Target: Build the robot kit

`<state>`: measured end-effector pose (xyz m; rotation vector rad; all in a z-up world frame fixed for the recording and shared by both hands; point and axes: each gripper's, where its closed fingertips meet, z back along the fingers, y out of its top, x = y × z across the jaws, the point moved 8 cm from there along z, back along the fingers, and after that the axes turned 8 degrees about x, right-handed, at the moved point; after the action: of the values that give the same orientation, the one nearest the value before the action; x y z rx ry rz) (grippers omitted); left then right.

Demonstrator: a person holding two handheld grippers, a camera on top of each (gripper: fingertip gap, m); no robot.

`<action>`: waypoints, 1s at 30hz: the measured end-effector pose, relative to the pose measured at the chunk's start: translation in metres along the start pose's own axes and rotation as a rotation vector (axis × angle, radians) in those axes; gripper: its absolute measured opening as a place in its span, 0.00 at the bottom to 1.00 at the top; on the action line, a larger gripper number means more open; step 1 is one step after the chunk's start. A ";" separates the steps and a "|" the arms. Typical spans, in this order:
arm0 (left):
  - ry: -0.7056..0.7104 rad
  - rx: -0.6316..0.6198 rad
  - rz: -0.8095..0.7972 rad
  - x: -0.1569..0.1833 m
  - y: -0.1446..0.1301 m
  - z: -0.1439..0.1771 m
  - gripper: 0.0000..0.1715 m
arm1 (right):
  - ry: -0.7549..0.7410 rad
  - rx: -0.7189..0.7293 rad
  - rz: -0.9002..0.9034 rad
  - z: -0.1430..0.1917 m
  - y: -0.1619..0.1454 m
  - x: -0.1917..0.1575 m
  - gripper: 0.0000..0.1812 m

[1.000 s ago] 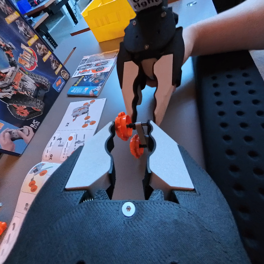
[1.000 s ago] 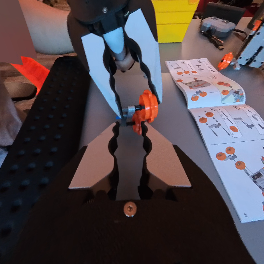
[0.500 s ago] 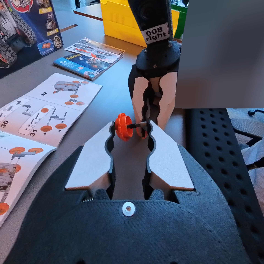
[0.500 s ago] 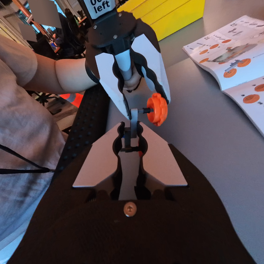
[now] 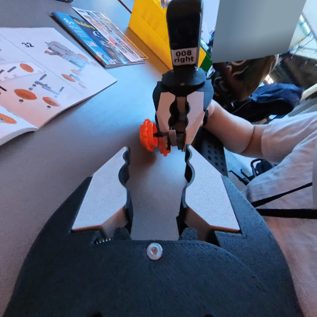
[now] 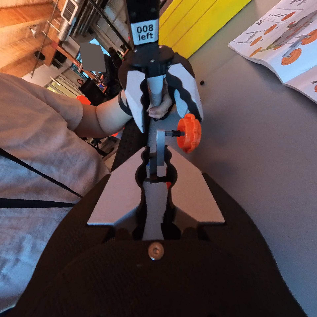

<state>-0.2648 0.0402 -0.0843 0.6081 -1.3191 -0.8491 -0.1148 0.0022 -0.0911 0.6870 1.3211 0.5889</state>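
Grey tabletop (image 5: 85,163) carries an open instruction booklet (image 5: 56,72). My right gripper (image 6: 157,154) pinches the grey beam (image 6: 160,149) of the orange-wheel assembly (image 5: 148,135), steadying it aloft; my left gripper (image 5: 157,151) waits spread, empty, just beside it.

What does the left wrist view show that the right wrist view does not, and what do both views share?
Only the left wrist view shows the closed blue booklet, the second orange wheel low on the wheel assembly, and the left gripper open and empty.

Only the right wrist view shows the right gripper shut on the assembly's grey beam, and a small dark piece on the table.

Both show the large orange wheel, the open instruction manual, the yellow bin and the studded black plate.
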 end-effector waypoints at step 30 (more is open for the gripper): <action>0.016 -0.038 0.192 -0.008 -0.011 -0.010 0.23 | -0.037 -0.088 -0.011 -0.008 -0.006 0.003 0.09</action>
<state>-0.2572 0.0397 -0.0991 0.4494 -1.3210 -0.7095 -0.1225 0.0017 -0.0987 0.6159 1.2561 0.6192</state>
